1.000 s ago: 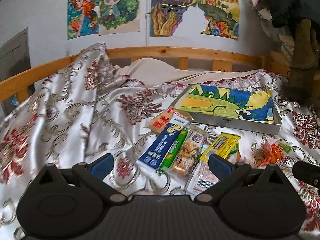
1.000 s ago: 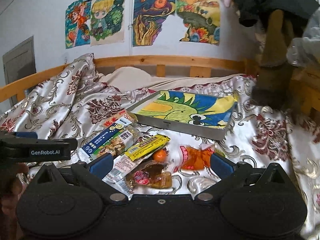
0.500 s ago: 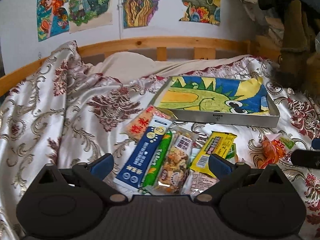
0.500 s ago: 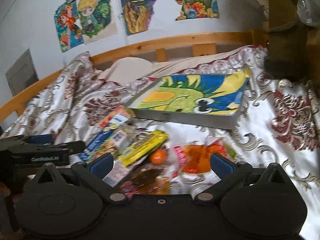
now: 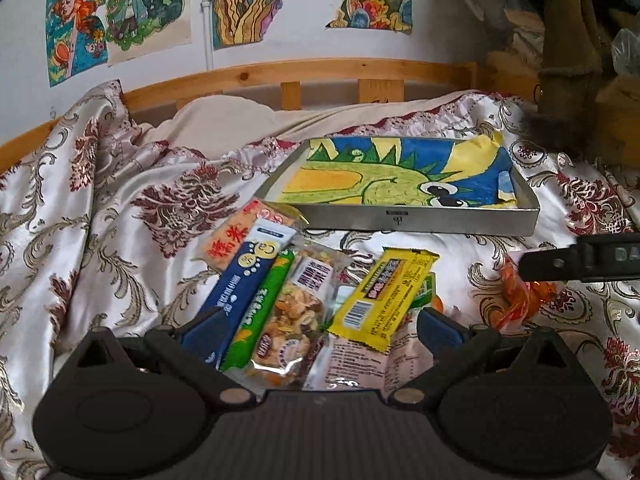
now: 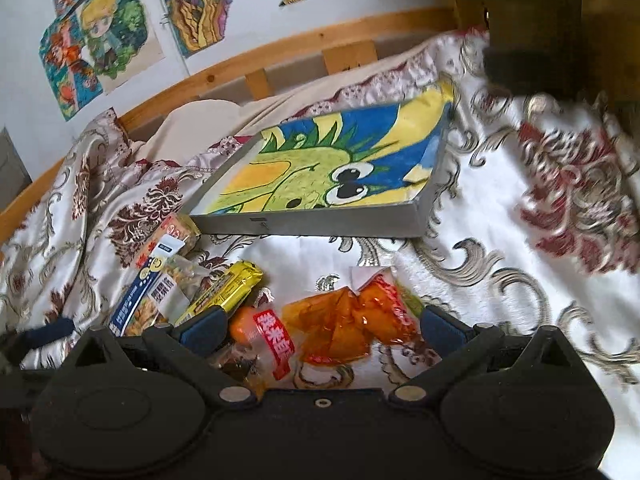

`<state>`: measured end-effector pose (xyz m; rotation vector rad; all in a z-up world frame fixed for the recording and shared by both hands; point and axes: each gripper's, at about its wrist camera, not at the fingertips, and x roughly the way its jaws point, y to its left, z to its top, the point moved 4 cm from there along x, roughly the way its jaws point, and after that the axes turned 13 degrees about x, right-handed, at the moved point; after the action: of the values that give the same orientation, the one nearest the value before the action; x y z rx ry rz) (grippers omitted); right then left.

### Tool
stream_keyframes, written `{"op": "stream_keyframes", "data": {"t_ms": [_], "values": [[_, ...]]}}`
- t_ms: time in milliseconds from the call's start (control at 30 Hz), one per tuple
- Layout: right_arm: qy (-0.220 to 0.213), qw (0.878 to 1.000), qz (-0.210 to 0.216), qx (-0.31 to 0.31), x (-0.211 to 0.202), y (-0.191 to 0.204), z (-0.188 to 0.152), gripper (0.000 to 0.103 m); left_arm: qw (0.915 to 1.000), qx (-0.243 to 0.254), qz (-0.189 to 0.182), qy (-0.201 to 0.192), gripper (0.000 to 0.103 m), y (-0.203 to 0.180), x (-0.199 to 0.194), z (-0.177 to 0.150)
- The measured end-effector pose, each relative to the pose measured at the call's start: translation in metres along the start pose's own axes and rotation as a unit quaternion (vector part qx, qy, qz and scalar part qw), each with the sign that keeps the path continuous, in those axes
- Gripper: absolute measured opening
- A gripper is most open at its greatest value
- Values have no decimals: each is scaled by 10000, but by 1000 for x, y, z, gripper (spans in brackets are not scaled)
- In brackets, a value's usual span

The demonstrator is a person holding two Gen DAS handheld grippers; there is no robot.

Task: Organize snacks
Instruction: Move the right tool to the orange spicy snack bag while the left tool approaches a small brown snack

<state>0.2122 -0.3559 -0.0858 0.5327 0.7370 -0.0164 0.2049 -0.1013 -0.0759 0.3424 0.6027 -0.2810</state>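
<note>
Scanning left to right: the left gripper (image 5: pixel 318 322) hangs low over the snack pile on the satin bedspread (image 5: pixel 100 216), jaws spread wide, gripping nothing. Between its fingers sit the blue stick pack (image 5: pixel 240 280), green stick pack (image 5: pixel 266 306), nut mix bag (image 5: pixel 290 320) and yellow bar (image 5: pixel 384 294), all overlapping. Risk: closing here pinches two or three wrappers at once, or drags the stack across the slick fabric.

Metal tray (image 5: pixel 416 222) with the dragon drawing lies just behind the pile, nothing in it yet; likely the drop target.

The right gripper (image 6: pixel 320 328) is also fully open and empty, framing the orange packet (image 6: pixel 352 320); an orange candy (image 6: pixel 242 326) lies near its left finger. Risks: crinkly film slipping from the pads, candy getting nudged. Both grippers work close together, so a collision is possible.
</note>
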Motion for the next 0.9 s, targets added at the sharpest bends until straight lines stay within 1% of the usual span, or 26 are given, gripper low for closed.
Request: {"op": "stream_keyframes", "data": {"t_ms": [100, 200, 233, 333, 367, 433, 533, 633, 700, 767, 833, 900], "values": [[31, 10000, -60, -56, 11, 0, -1, 102, 10000, -8, 5, 11, 103, -4, -1, -1], [112, 9998, -85, -134, 21, -3, -4, 102, 9999, 111, -56, -116, 103, -13, -6, -2], [218, 9997, -86, -118, 26, -6, -5, 102, 9997, 137, -91, -174, 103, -17, -9, -2], [507, 9985, -188, 84, 37, -17, -11, 102, 9984, 94, -360, -421, 103, -30, -17, 3], [568, 9980, -185, 195, 39, -23, -11, 102, 9975, 155, -489, -478, 103, -35, -18, 4], [566, 9977, -134, 345, 37, -29, -8, 102, 9958, 392, -629, -533, 103, -47, -18, 4], [651, 9958, -256, 597, 32, -35, -2, 102, 9926, 730, -828, -513, 103, -62, -20, -2], [798, 9928, -275, 853, 26, -44, 1, 102, 9877, 873, -1175, -546, 103, -75, -22, -4], [877, 9919, -277, 877, 23, -45, 2, 102, 9839, 1042, -1363, -505, 103, -85, -19, -2], [907, 9919, -335, 829, 20, -45, 1, 102, 9820, 1171, -1425, -413, 102, -91, -11, -2], [895, 9924, -280, 795, 16, -44, 1, 102, 9811, 1131, -1539, -303, 102, -93, -5, -1], [894, 9921, -118, 875, 15, -43, 2, 102, 9815, 1013, -1623, -102, 100, -93, 5, 0]]}}
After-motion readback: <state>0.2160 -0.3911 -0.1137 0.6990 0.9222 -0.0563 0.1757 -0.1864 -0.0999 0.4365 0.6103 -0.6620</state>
